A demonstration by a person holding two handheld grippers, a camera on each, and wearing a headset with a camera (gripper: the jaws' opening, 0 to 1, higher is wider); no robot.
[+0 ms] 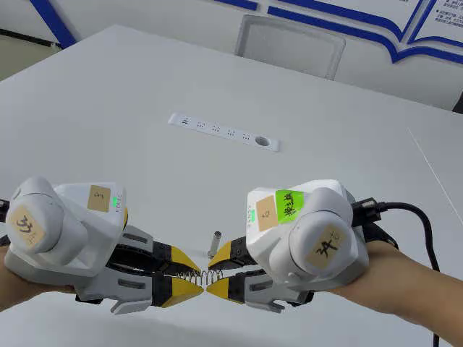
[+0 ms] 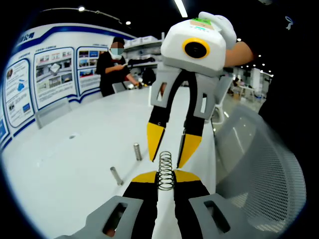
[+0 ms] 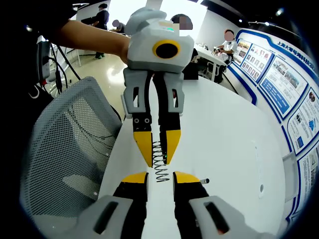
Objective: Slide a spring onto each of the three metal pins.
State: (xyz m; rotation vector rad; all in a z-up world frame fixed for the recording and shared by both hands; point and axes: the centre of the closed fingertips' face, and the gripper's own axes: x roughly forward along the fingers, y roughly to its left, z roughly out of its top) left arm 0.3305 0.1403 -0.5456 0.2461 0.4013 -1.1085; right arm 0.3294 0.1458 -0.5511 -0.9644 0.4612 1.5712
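Pinching the spring (image 2: 165,167) tight in the left tongs (image 1: 197,279), up off the surface (image 1: 217,87) by a pin (image 1: 215,244), with the right tongs (image 1: 210,278) apart around its other end, maybe to steady it.

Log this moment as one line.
left gripper: shut on spring | right gripper: open around spring's other end | pins: two upright on table, bare

Head cam: above and behind, facing fwd and down, close over left gripper (image 1: 200,278) and right gripper (image 1: 210,277); table (image 1: 145,94) runs off beyond. Left gripper cam: low, along own jaws, v. near, meets right gripper head-on. Right gripper cam: same, opp. direction. Shared by all 3: spring (image 2: 165,170), tabletop.
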